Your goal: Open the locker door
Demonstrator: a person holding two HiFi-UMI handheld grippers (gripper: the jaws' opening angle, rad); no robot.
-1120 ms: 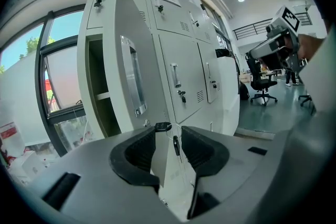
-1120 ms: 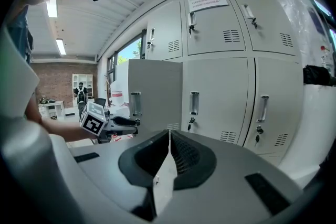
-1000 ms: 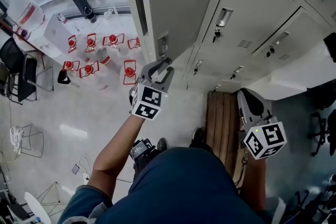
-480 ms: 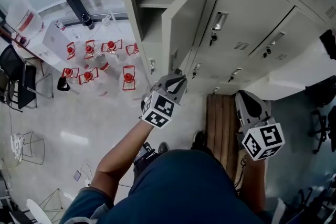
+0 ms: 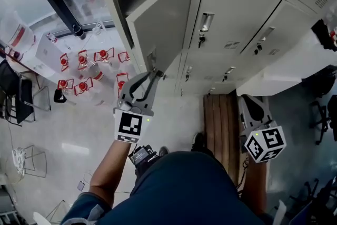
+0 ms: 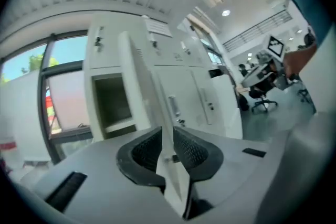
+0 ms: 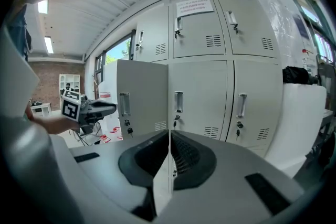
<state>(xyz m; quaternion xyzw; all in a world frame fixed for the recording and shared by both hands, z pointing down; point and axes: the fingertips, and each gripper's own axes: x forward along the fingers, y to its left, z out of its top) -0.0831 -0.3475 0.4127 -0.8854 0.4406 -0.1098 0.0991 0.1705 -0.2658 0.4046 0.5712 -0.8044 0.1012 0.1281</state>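
Pale floor [image 5: 79, 134]: red items [image 5: 84, 58] clustered, wooden bench [image 5: 218, 113] standing.

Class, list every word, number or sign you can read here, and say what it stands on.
Nothing is legible.
Paper notice on an upper locker door: print too blurred.
Cubes on left gripper and right gripper: square patterns, no words.
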